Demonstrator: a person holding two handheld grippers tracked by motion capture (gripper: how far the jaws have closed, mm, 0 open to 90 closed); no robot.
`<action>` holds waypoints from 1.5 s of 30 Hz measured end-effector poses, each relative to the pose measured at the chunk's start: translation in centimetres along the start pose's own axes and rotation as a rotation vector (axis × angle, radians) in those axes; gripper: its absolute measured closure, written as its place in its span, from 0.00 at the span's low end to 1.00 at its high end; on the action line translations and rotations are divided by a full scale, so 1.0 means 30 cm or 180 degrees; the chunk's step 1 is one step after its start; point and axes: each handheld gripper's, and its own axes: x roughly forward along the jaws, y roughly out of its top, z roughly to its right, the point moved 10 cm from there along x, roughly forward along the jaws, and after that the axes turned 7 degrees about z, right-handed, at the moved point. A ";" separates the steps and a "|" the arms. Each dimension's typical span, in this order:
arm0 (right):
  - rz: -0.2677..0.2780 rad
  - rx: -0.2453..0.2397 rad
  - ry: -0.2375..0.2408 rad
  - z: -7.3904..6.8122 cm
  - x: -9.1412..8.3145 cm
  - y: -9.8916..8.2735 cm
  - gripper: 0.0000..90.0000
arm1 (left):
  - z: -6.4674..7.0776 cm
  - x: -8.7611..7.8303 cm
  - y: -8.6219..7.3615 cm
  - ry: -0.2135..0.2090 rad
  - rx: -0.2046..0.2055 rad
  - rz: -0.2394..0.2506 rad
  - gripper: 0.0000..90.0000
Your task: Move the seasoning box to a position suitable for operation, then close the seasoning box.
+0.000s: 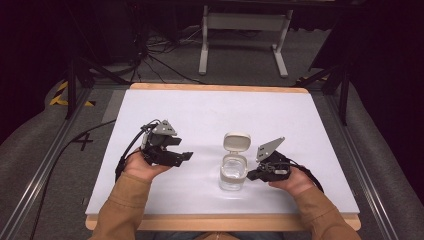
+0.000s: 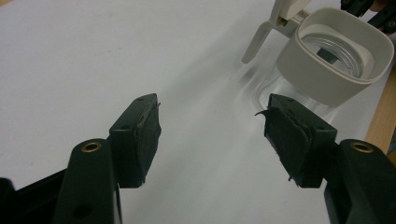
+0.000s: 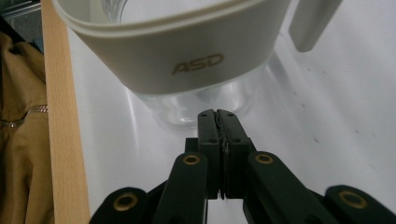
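White desk, clear jar with its flip lid open.
Right gripper, jaws pressed together and empty, sits just beside the jar; left gripper, jaws wide, waits farther off.

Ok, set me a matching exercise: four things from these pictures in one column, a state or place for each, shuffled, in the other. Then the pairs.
Things:
1. left gripper
2. right gripper
3. jar lid
4. clear jar

States or places:
A. flipped up on its hinge
B. jaws pressed together, empty
C. standing upright between the two grippers
D. jaws spread wide, empty

Pairs: 1-D, 2-B, 3-A, 4-C
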 end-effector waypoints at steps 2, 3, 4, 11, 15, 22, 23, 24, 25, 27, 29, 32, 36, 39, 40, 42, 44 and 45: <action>0.0053 0.0050 -0.0014 0.005 -0.017 0.005 0.99 | 0.001 0.003 0.001 -0.0010 -0.0018 0.0029 0.40; 0.0118 0.0082 -0.0001 0.007 -0.030 0.012 0.99 | 0.001 0.003 0.001 -0.0014 -0.0015 0.0026 0.40; 0.0239 0.0087 -0.0031 0.012 -0.050 0.026 0.99 | 0.000 0.005 0.002 -0.0012 -0.0019 0.0038 0.40; 0.0499 0.0191 -0.0349 0.055 -0.104 0.054 0.99 | 0.004 0.009 -0.001 -0.0010 -0.0006 0.0009 0.40; 0.0821 0.0256 -0.0467 0.072 -0.150 0.095 0.99 | -0.003 0.005 -0.005 -0.0005 -0.0022 0.0032 0.40; 0.1277 0.0391 -0.0620 0.099 -0.222 0.167 0.99 | -0.009 -0.013 -0.029 0.0046 -0.0055 -0.0009 0.40; 0.1312 0.0403 -0.0629 0.102 -0.227 0.174 0.99 | -0.012 -0.015 -0.032 0.0067 -0.0074 0.0001 0.40; 0.1374 0.0436 -0.0649 0.110 -0.234 0.187 0.99 | -0.014 -0.016 -0.034 0.0071 -0.0076 0.0000 0.40; 0.1403 0.0457 -0.0662 0.114 -0.236 0.193 0.99 | -0.014 -0.019 -0.037 0.0063 -0.0079 -0.0025 0.40; 0.1500 0.0532 -0.0680 0.124 -0.243 0.206 0.99 | -0.012 -0.013 -0.036 0.0065 -0.0090 0.0008 0.40; 0.1548 0.0573 -0.0691 0.128 -0.247 0.210 0.99 | -0.011 -0.013 -0.038 0.0059 -0.0073 -0.0029 0.40; 0.1682 0.0684 -0.0682 0.140 -0.258 0.222 0.99 | -0.006 -0.008 -0.041 0.0059 -0.0072 -0.0026 0.40; 0.1745 0.0704 -0.0705 0.152 -0.265 0.231 0.99 | -0.011 -0.014 -0.045 0.0084 -0.0092 -0.0004 0.40; 0.1787 0.0723 -0.0673 0.158 -0.264 0.238 0.99 | -0.013 -0.022 -0.053 0.0105 -0.0099 -0.0017 0.40; 0.1792 0.0718 -0.0670 0.161 -0.262 0.239 0.99 | -0.013 -0.027 -0.056 0.0113 -0.0098 -0.0024 0.40; 0.1815 0.0733 -0.0631 0.164 -0.258 0.244 0.99 | -0.013 -0.035 -0.061 0.0127 -0.0088 -0.0016 0.40; 0.1832 0.0741 -0.0593 0.168 -0.251 0.250 0.99 | -0.013 -0.043 -0.068 0.0148 -0.0124 -0.0008 0.40; 0.1830 0.0744 -0.0579 0.169 -0.248 0.253 0.99 | -0.016 -0.047 -0.072 0.0168 -0.0132 -0.0006 0.40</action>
